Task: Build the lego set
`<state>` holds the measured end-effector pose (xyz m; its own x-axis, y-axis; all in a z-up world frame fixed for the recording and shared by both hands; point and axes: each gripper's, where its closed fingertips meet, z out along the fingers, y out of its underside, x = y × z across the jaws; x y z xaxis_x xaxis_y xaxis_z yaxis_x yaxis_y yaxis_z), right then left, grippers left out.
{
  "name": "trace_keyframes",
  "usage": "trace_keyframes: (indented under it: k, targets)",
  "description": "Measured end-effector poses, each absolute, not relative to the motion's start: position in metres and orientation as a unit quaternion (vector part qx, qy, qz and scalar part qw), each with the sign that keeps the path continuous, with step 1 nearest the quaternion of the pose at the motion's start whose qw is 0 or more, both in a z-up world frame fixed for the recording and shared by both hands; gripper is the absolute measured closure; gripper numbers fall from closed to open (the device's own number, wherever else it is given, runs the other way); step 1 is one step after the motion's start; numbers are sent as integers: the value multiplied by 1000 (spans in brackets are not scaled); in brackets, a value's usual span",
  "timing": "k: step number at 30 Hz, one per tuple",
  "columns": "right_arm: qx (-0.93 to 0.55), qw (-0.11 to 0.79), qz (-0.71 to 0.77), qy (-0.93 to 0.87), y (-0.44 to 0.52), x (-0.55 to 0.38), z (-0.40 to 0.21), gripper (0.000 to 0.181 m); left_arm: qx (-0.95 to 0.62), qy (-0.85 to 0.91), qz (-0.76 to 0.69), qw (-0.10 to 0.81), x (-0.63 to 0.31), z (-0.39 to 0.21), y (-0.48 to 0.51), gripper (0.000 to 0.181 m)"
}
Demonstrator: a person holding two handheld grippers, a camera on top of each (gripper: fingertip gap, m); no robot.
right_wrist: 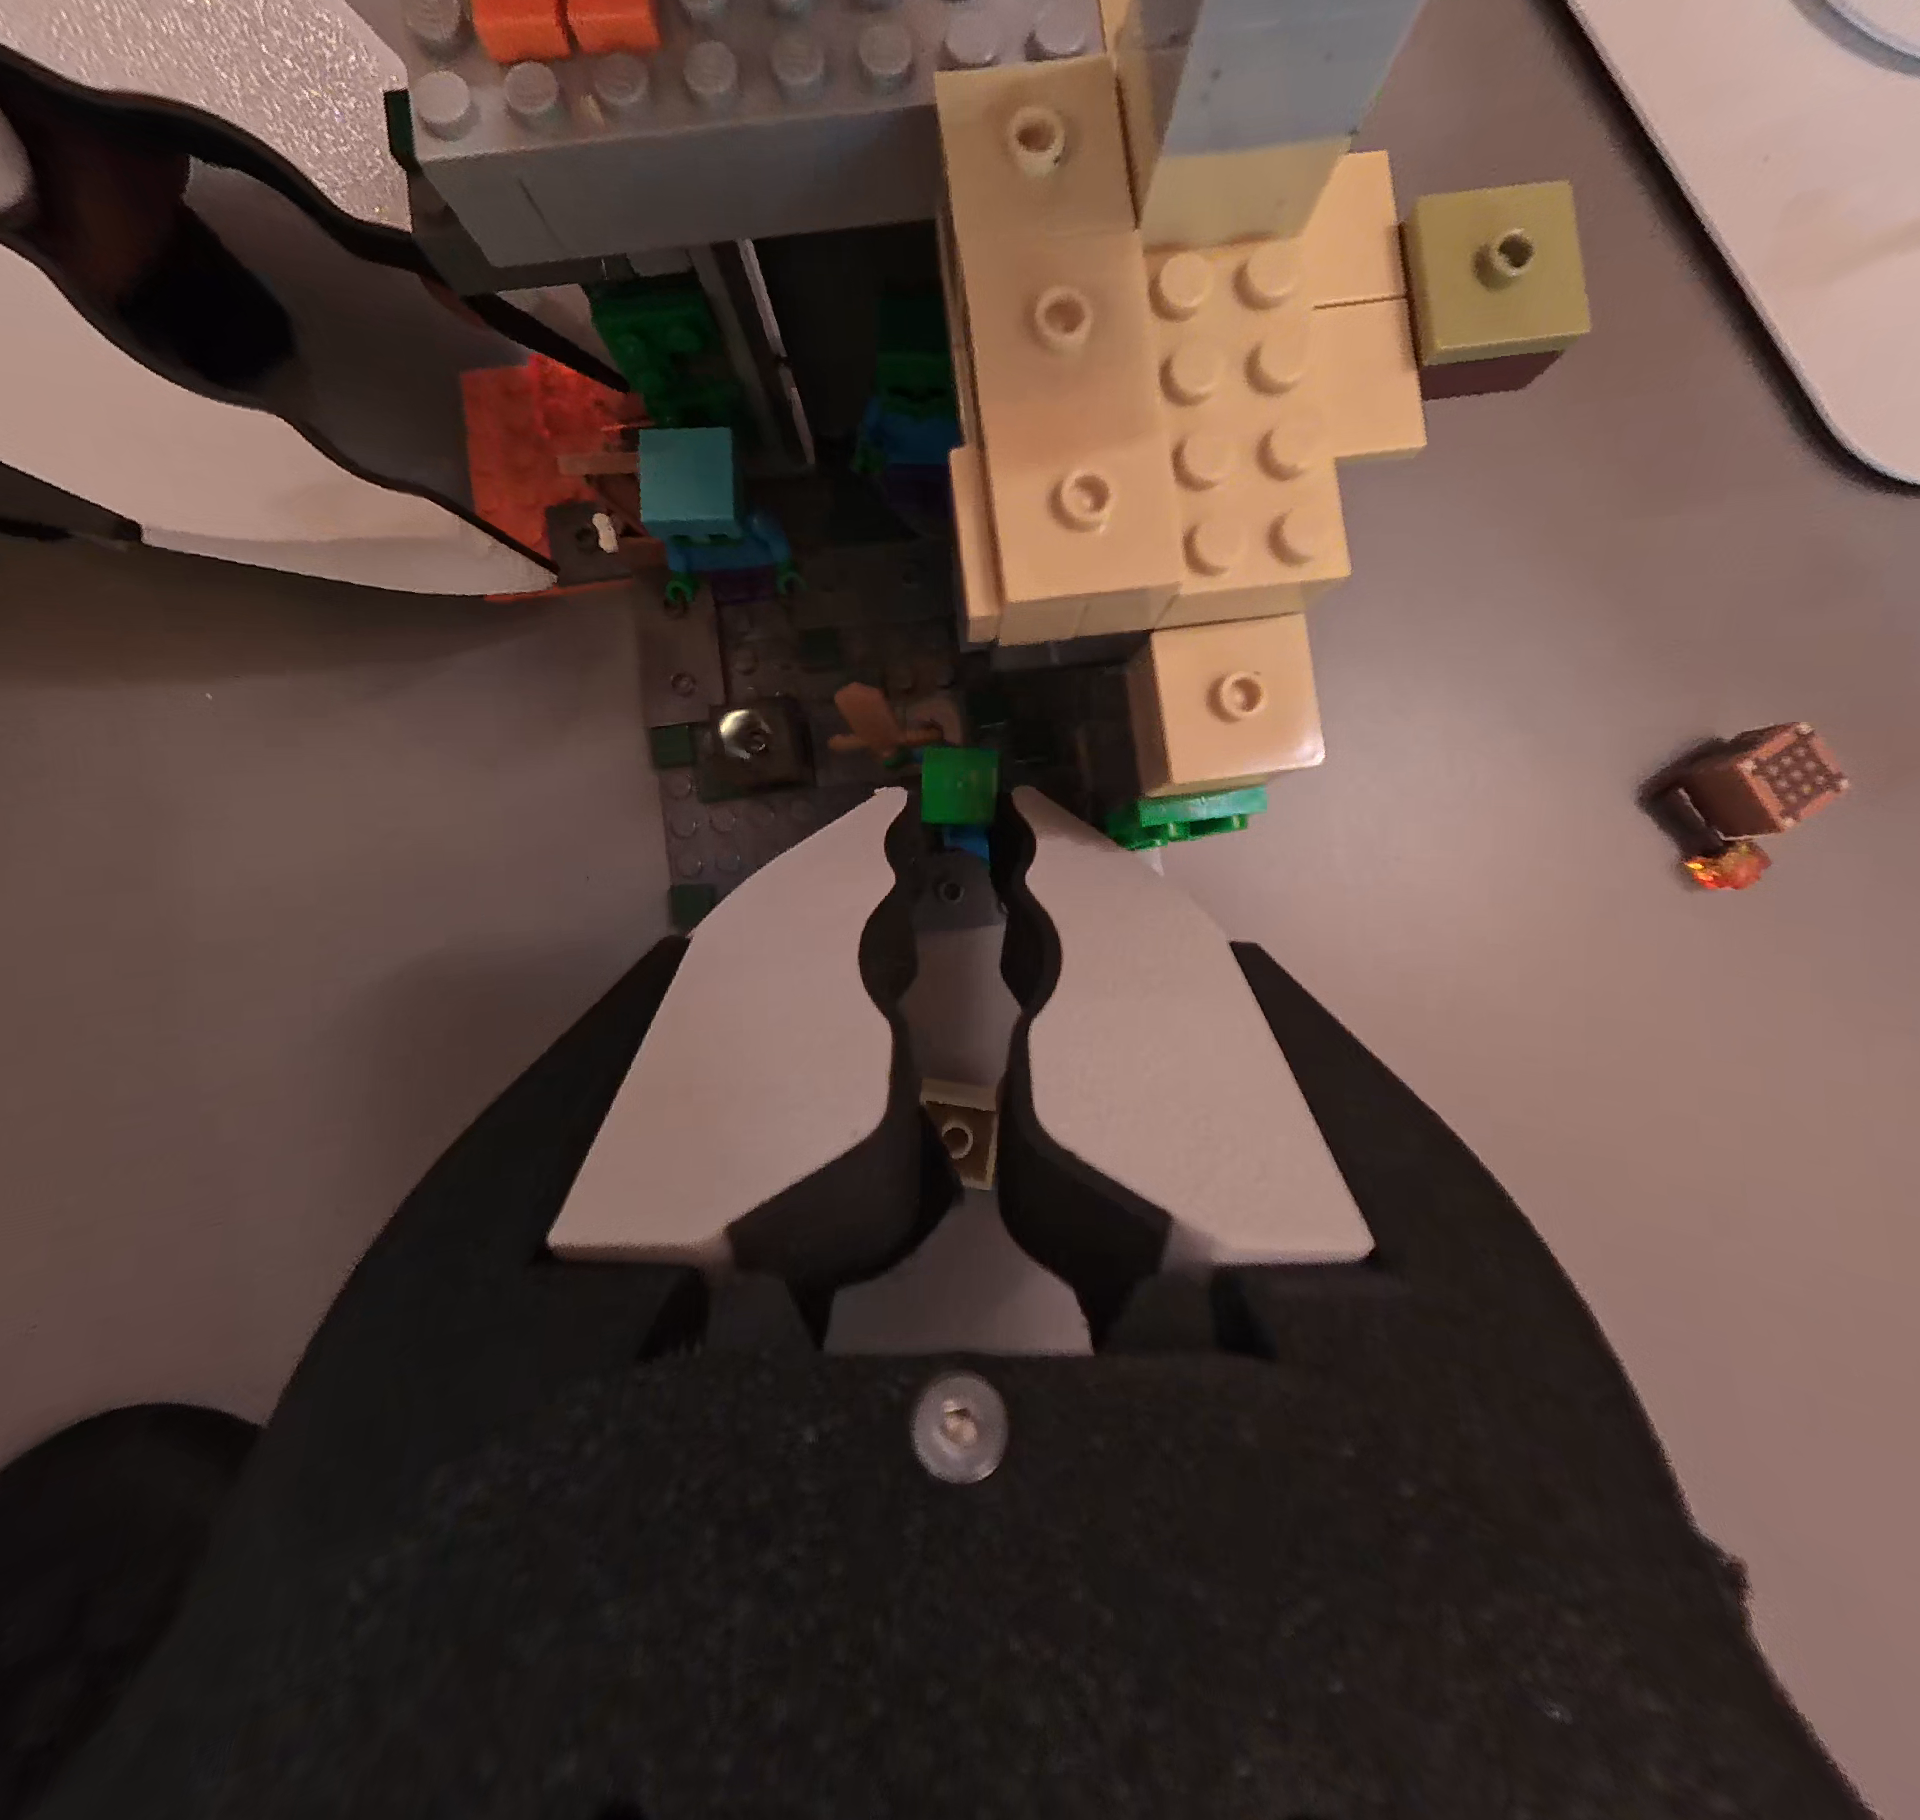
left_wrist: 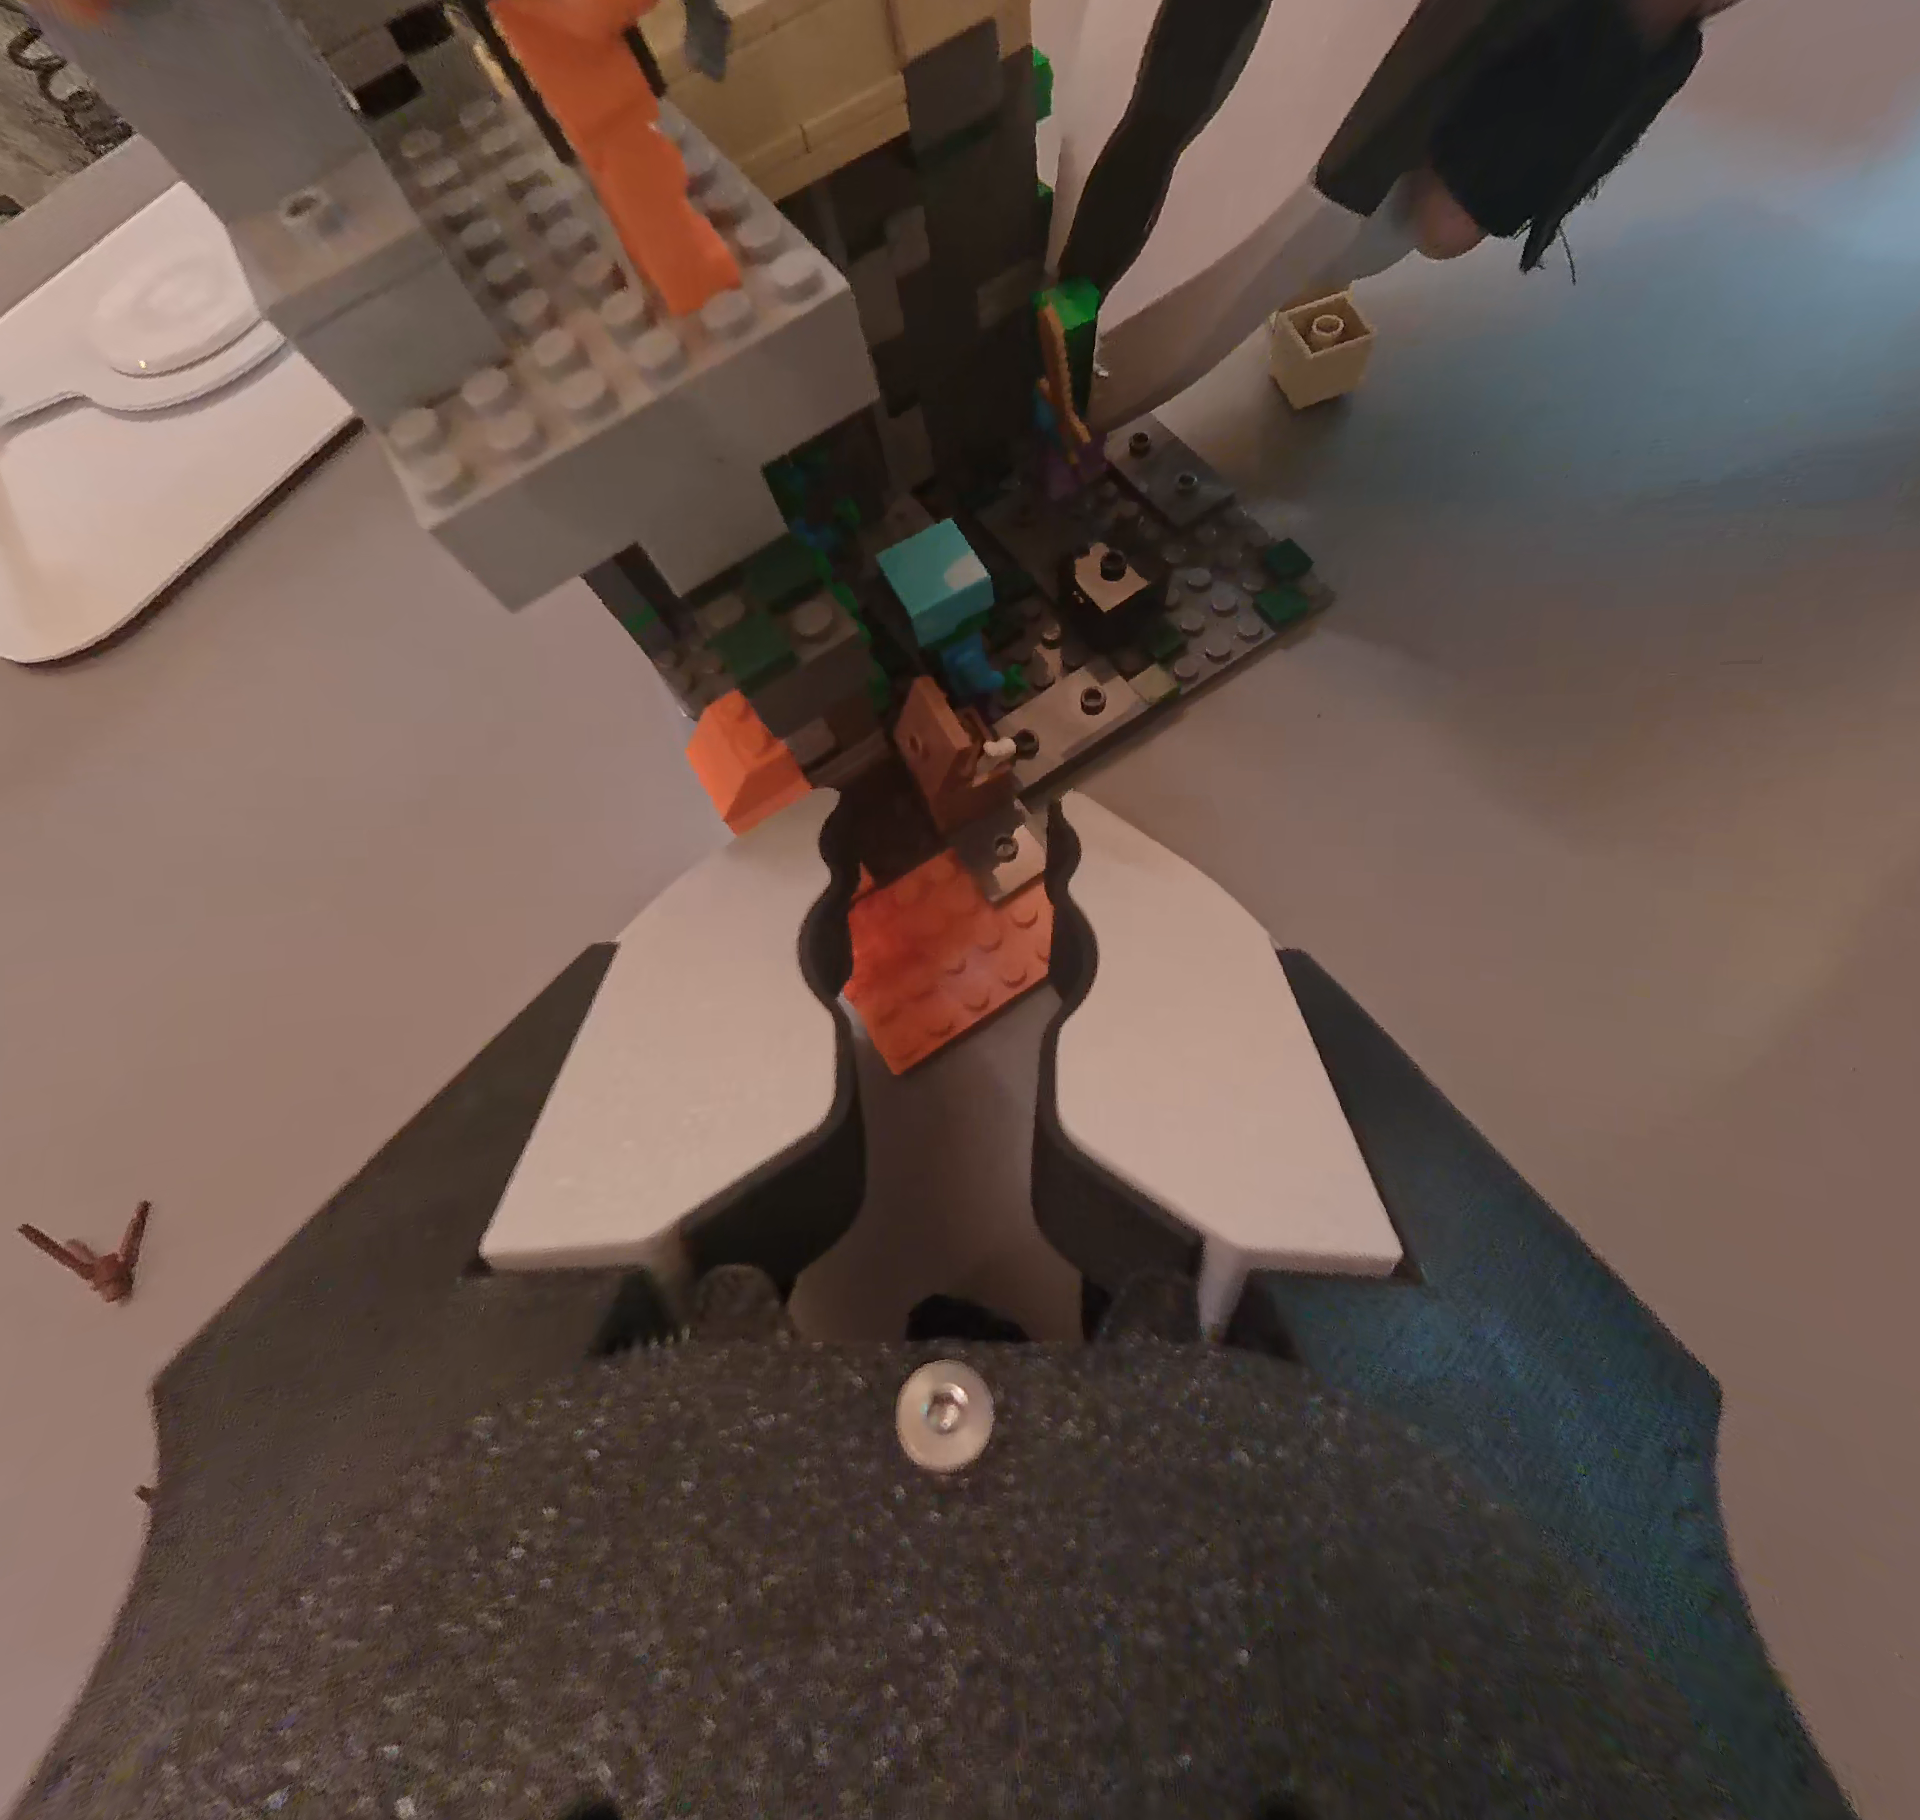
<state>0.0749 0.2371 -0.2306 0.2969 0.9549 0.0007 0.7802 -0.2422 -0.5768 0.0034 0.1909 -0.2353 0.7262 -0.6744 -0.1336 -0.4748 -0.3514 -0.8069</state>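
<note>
Left wrist view, left tool [left_wrist: 940, 923] pinching orange plate [left_wrist: 951, 970] at model edge, right tool [right_wrist: 956, 825] gripping green figure [right_wrist: 961, 783].

Both wrist views closely face the lego build [left_wrist: 831, 420]

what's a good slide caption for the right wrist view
Right tool closes on a green-headed figure at the edge of the lego build, a loose tan brick below.

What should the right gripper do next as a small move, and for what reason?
Probably lower the right gripper slightly, seating the green-headed figure onto the dark baseplate. Its fingertips close around the figure, and the left gripper steadies the model at the orange plate.
</note>
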Motion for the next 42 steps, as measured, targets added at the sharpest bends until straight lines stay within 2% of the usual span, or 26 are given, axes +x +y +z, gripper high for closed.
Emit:
trace_keyframes:
  k: [9,14,20,30,39,42]
  targets:
    - [-770,249,134,-572,237,75,-230,169,-814,352,-111,448,4,-235,190,147]
    - [-779,254,146,-555,236,78,-229,160,-815,350,-112,448,4,-235,190,147]
    - [-771,266,148,-560,238,72,-227,169,-814,354,-109,448,4,-235,190,147]
    - [-680,259,127,-674,240,72,-228,169,-811,360,-115,447,6,-235,188,149]
    - [-697,224,112,-672,244,74,-229,168,-810,361,-117,448,6,-235,188,151]
    - [-703,239,101,-662,245,79,-225,166,-810,360,-117,448,6,-235,188,151]
